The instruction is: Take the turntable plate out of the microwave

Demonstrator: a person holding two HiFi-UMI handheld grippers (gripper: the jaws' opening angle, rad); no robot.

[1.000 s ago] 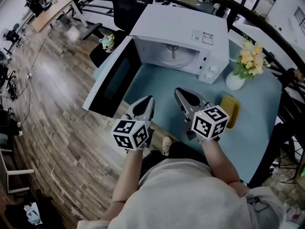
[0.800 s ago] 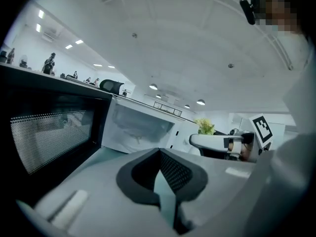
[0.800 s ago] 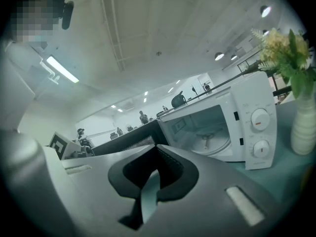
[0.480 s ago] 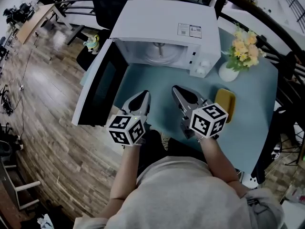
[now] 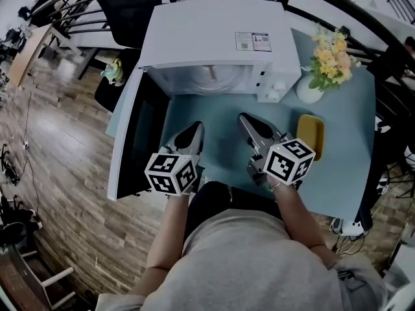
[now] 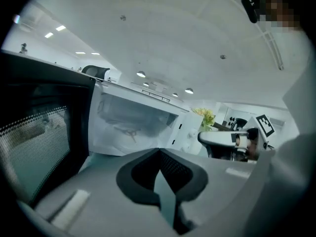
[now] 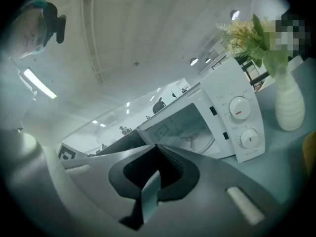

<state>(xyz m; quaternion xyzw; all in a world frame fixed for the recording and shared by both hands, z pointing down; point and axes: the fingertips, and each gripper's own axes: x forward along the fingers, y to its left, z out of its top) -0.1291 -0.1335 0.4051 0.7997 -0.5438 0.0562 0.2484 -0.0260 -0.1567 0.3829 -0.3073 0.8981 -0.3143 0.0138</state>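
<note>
- Door (image 5: 133,141) of the microwave (image 5: 214,31) hangs open past the table's (image 5: 214,128) left edge.
- My left gripper (image 5: 194,128) hovers at the near edge, forearm straight ahead, jaws pressed together on nothing, tips toward the cavity.
- Deep in that cavity, by the far edge, lies the turntable plate (image 5: 211,78), well apart from both grippers.
- My right gripper (image 5: 246,120) sits beside the left, angled slightly leftward, jaws likewise closed and empty.

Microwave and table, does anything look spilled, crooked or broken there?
Nothing stands out. The microwave door is open, the turntable plate sits inside, the flower vase stands upright, and the table shows no spill.
</note>
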